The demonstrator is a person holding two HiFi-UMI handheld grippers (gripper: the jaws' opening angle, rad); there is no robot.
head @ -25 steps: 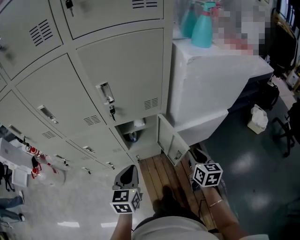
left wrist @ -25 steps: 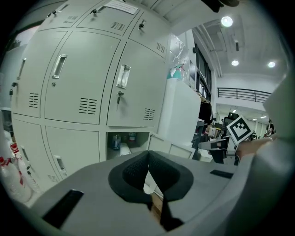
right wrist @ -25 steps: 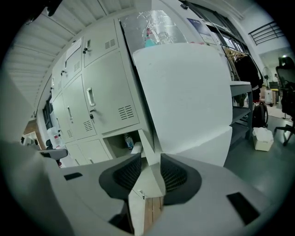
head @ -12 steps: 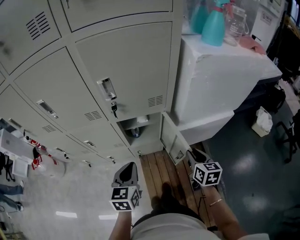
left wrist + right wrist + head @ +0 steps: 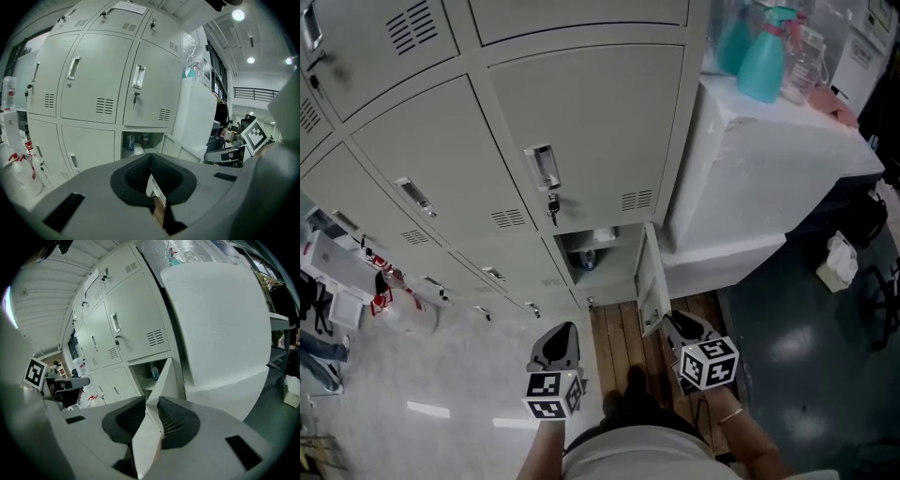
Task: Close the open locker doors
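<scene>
The bottom-right locker [image 5: 598,255] stands open, with small items on its shelf. Its pale door [image 5: 649,277] swings out toward me, nearly edge-on in the head view. My right gripper [image 5: 671,324] is at the door's free edge. In the right gripper view the door [image 5: 165,377] runs between the black pads, and the right gripper [image 5: 151,401] is closing onto it. My left gripper [image 5: 559,341] hangs to the left of the door, shut and empty. In the left gripper view the left gripper [image 5: 151,157] points at the open compartment [image 5: 138,140].
A big white block [image 5: 769,178] stands right of the lockers, with teal spray bottles [image 5: 761,58] on top. Wooden slats [image 5: 614,352] cover the floor under me. A white bag [image 5: 838,262] lies on the dark floor at right; clutter [image 5: 389,298] sits at left. The other locker doors are closed.
The right gripper has moved left onto the edge of the open door, which has swung closer to edge-on. The view has shifted right along the lockers. The left gripper has hardly moved.
</scene>
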